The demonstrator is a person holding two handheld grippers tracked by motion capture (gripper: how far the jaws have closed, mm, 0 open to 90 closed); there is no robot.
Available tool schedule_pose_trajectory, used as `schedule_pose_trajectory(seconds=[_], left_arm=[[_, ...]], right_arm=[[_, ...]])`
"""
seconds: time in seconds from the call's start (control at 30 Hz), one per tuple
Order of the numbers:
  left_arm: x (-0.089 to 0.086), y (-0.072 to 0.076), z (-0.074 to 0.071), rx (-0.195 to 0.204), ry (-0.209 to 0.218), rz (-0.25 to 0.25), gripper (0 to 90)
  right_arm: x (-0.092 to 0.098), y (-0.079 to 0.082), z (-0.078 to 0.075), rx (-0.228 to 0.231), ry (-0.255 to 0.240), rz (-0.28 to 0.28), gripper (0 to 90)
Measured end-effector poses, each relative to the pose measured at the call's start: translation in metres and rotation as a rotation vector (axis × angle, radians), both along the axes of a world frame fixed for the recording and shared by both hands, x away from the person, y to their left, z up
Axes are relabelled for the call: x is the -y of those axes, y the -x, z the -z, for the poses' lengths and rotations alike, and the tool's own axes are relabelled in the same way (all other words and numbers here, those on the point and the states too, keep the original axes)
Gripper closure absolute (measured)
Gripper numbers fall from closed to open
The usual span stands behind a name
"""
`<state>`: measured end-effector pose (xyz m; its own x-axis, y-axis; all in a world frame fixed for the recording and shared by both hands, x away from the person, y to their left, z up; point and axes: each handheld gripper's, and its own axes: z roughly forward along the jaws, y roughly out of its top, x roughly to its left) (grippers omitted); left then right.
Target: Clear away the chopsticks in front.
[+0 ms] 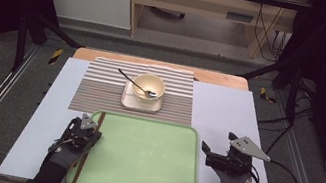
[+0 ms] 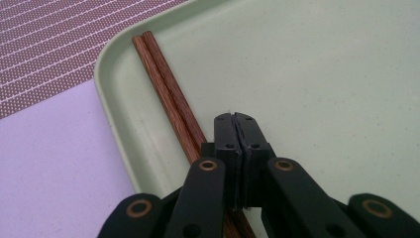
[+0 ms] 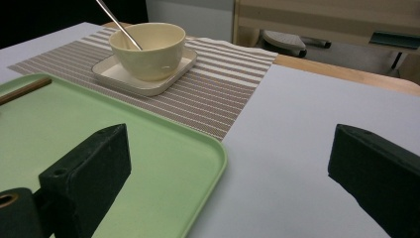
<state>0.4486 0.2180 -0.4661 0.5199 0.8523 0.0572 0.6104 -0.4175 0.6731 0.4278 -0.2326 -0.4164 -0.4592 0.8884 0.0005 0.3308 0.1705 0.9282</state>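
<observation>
Two chopsticks (image 2: 168, 94) directly under the closed left gripper (image 2: 235, 121), along the tray's (image 2: 114, 139) edge.

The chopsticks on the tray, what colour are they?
Reddish-brown wood grain; the chopsticks show best in the left gripper view.

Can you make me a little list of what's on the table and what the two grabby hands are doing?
tray: green tray, near edge of table
chopsticks: brown chopsticks lying along the tray's left side
left gripper: left gripper, jaws shut, over the chopsticks; whether it pinches them cannot be told
right gripper: right gripper, jaws wide open, holding nothing, beside the tray
bowl: cream bowl on a square plate
spoon: spoon resting in the bowl
mat: striped placemat under the plate
</observation>
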Motion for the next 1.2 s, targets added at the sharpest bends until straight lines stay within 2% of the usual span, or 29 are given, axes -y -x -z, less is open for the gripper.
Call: schedule_pose_trajectory(seconds=[0.2, 0.33, 0.4, 0.5, 0.6, 0.7, 0.77, 1.0, 1.2], left_arm=[[0.001, 0.0, -0.001, 0.006, 0.004, 0.009, 87.3], [0.001, 0.001, -0.004, 0.029, 0.029, 0.029, 83.8], [0.002, 0.002, -0.008, 0.041, 0.057, 0.045, 80.2], [0.004, 0.005, -0.015, 0.068, 0.076, 0.056, 71.7], [0.006, 0.007, -0.023, 0.095, 0.097, 0.065, 60.5], [0.007, 0.008, -0.03, 0.129, 0.117, 0.056, 51.1], [0.007, 0.008, -0.034, 0.138, 0.123, 0.057, 46.0], [0.004, 0.004, -0.046, 0.159, 0.167, 0.06, 40.4], [0.002, -0.003, -0.061, 0.196, 0.202, 0.051, 36.9]], right_arm=[[0.001, 0.0, 0.0, 0.004, 0.001, 0.002, 3.3], [0.001, 0.001, -0.001, 0.004, -0.008, 0.002, 3.2], [0.001, 0.0, -0.001, 0.004, -0.008, 0.002, 3.2], [0.002, 0.0, -0.001, 0.004, -0.005, 0.003, 3.2], [0.002, 0.0, -0.001, 0.005, -0.005, 0.004, 3.2], [0.002, 0.0, -0.001, 0.004, -0.007, 0.002, 3.3], [0.002, 0.0, -0.001, 0.005, -0.007, 0.001, 3.3], [0.003, 0.0, -0.001, 0.004, -0.013, 0.004, 3.2], [0.005, -0.001, -0.002, 0.003, -0.021, 0.012, 3.2]])
